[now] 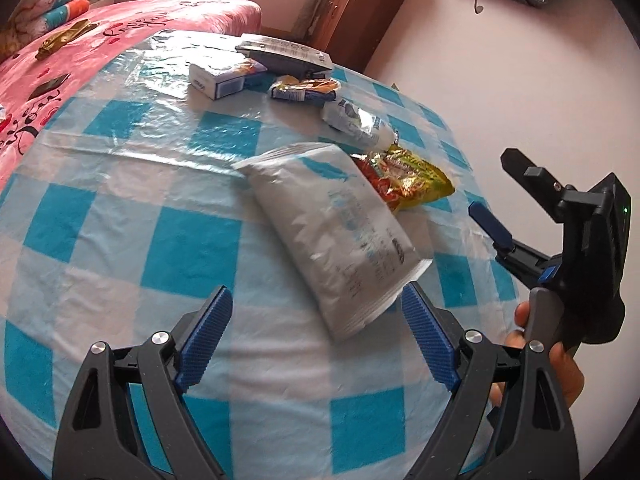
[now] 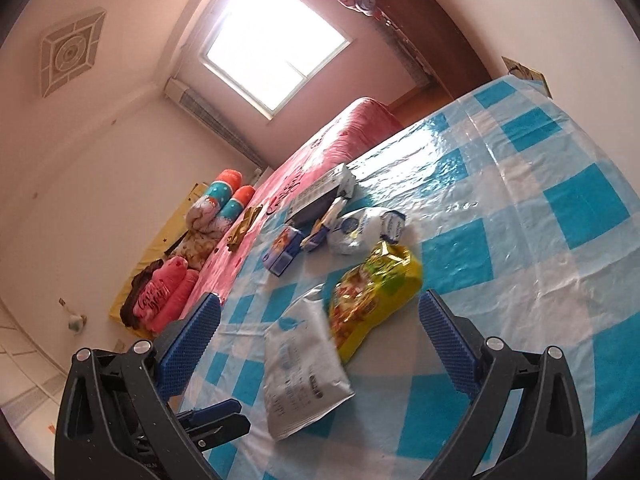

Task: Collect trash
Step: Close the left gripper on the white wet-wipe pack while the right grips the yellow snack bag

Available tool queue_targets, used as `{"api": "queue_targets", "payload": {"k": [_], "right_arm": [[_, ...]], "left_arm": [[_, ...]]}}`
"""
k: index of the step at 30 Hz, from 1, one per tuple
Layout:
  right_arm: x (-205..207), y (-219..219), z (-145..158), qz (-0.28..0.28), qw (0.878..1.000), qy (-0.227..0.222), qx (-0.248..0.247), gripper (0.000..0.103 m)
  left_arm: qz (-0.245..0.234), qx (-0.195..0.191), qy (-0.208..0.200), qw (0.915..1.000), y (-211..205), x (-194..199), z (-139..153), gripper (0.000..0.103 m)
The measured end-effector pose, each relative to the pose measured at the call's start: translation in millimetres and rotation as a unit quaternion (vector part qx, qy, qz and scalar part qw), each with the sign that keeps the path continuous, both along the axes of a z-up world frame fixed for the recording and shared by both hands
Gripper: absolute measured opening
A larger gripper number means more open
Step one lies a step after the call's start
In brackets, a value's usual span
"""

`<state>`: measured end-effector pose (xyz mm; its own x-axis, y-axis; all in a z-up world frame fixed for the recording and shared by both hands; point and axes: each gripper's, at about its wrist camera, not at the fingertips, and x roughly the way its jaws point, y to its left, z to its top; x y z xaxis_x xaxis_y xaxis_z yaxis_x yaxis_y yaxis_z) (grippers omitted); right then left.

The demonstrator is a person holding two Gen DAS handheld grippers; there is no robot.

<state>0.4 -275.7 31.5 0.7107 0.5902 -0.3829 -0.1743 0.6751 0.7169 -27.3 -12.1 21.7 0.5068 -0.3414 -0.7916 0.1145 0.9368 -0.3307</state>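
Silvery-white plastic pouch [image 1: 340,236] lies flat mid-surface, overlapping a yellow snack bag [image 1: 412,178]; both hand-held grippers, left [image 1: 316,336] and right [image 2: 320,344], hover jaws apart, empty. Likely light, crinkly, slippery: pinch its near edge

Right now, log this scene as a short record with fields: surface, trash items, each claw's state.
surface: table under a blue and white checked cloth
nearest item: grey-white pouch, lying flat
beside it: yellow snack bag, partly under the pouch's edge
further back: white crumpled wrapper, small blue box, dark flat box
left claw: open, holding nothing, near the pouch's end
right claw: open, holding nothing, facing pouch and bag
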Motion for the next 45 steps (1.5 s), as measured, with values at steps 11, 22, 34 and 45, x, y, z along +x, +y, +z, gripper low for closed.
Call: {"api": "queue_targets", "payload": {"k": [11, 22, 34, 45], "right_arm": [[22, -20, -15, 0.001, 0.998, 0.018, 0.066, 0.098], [34, -22, -19, 0.004, 0.997, 0.025, 0.070, 0.098], [41, -8, -21, 0.003, 0.999, 0.038, 0.011, 0.098], [46, -4, -23, -0.009, 0.999, 0.042, -0.016, 0.098]], "left_arm": [[0.009, 0.041, 0.002, 0.9991, -31, 32, -2, 0.087], [0.011, 0.073, 0.012, 0.9972, -47, 51, -5, 0.087], [0.005, 0.138, 0.008, 0.9904, -66, 72, -8, 0.087], [-0.011, 0.164, -0.004, 0.9865, -69, 83, -9, 0.087]]}}
